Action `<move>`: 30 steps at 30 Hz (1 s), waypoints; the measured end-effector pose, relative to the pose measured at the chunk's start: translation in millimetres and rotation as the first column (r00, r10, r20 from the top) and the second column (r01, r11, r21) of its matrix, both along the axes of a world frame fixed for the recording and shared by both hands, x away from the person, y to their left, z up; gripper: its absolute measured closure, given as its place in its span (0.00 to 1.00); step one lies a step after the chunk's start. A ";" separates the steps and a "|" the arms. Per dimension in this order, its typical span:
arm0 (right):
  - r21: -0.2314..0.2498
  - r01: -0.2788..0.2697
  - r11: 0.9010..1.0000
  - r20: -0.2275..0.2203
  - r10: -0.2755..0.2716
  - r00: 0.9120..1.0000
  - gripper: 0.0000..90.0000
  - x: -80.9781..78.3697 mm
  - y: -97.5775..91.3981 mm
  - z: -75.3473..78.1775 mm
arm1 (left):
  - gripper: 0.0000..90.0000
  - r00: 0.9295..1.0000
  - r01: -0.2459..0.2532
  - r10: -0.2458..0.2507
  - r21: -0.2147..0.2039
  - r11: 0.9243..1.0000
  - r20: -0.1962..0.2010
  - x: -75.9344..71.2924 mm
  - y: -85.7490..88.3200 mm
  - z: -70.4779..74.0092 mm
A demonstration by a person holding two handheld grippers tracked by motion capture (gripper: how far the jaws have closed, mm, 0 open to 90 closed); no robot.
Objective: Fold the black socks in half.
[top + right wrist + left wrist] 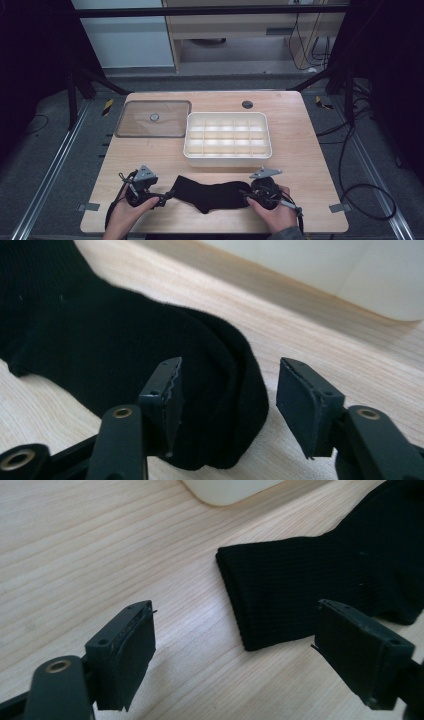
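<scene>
A: Where is the sock (pixel 215 194) lying?

B: Flat on the table (pixel 300 150), near its front edge, just in front of the white box (pixel 227 159) and between the two hands.

A: Is the left gripper (pixel 234 645) gripping it?

B: No, it is gaping wide just short of the cuff, touching nothing.

A: And the right gripper (pixel 227 399)?

B: It is standing parted over the toe end, pads clear of the cloth.

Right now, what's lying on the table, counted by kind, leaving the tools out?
Black sock: 1
White divided box: 1
Clear lid: 1
Total: 3
</scene>
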State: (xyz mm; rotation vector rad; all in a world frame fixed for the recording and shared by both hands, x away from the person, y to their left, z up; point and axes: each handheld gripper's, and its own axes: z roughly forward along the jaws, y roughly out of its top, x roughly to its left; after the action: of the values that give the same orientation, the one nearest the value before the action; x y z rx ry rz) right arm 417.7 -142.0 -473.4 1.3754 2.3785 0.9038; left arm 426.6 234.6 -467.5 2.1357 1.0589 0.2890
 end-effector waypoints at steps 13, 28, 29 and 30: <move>-0.142 -0.092 0.986 -0.244 0.055 0.968 0.54 27.4 13.6 16.8 | 0.26 0.982 0.090 -0.059 0.168 0.982 -0.182 27.0 -27.3 23.3; -0.132 -0.140 0.981 -0.241 0.105 0.965 0.89 21.3 14.6 23.8 | 0.58 0.961 0.144 -0.085 0.214 0.966 -0.264 38.5 -46.0 3.7; -0.131 -0.142 0.981 -0.240 0.108 0.965 0.89 21.0 14.4 24.3 | 0.60 0.959 0.146 -0.085 0.216 0.965 -0.270 38.9 -45.8 2.2; -0.131 -0.149 0.980 -0.237 0.115 0.965 0.88 20.9 14.2 24.8 | 0.65 0.956 0.144 -0.081 0.211 0.967 -0.281 39.7 -45.0 -1.5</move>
State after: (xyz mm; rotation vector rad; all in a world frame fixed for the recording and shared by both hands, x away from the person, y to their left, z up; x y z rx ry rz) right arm 438.5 -127.8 -448.6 1.3397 2.6761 0.6119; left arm 466.3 189.6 -469.1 2.4887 1.0923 0.0668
